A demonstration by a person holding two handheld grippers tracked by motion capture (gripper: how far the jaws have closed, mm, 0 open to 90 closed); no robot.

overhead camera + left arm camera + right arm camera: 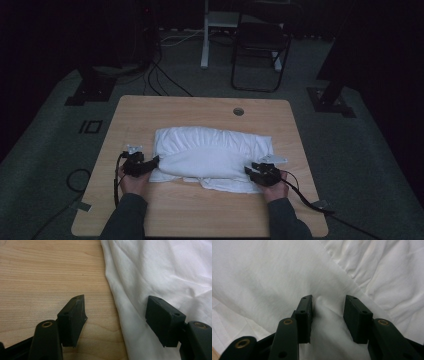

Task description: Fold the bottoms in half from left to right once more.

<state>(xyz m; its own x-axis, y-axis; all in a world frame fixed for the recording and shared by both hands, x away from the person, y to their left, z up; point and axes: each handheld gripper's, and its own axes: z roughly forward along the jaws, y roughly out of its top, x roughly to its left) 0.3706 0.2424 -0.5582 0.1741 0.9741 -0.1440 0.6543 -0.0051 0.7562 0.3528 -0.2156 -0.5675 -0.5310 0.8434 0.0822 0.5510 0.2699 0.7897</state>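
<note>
A white cloth [212, 155] lies folded in a thick bundle in the middle of the wooden table [200, 215]. My left gripper [152, 162] sits at the bundle's left edge, open. In the left gripper view one jaw of the left gripper [116, 298] hangs over bare table [50, 270] and the other over the cloth [162, 270], with the cloth's edge between them and untouched. My right gripper [250, 170] rests on the bundle's near right corner. In the right gripper view the right gripper [328, 298] pinches up a ridge of the cloth [274, 277].
A round cable hole [238, 111] sits near the table's far edge. Beyond the table stand a black folding chair [260, 45] and a white stand leg [205, 35], with cables [160, 80] on the floor. Black stand bases [90, 90] flank the table.
</note>
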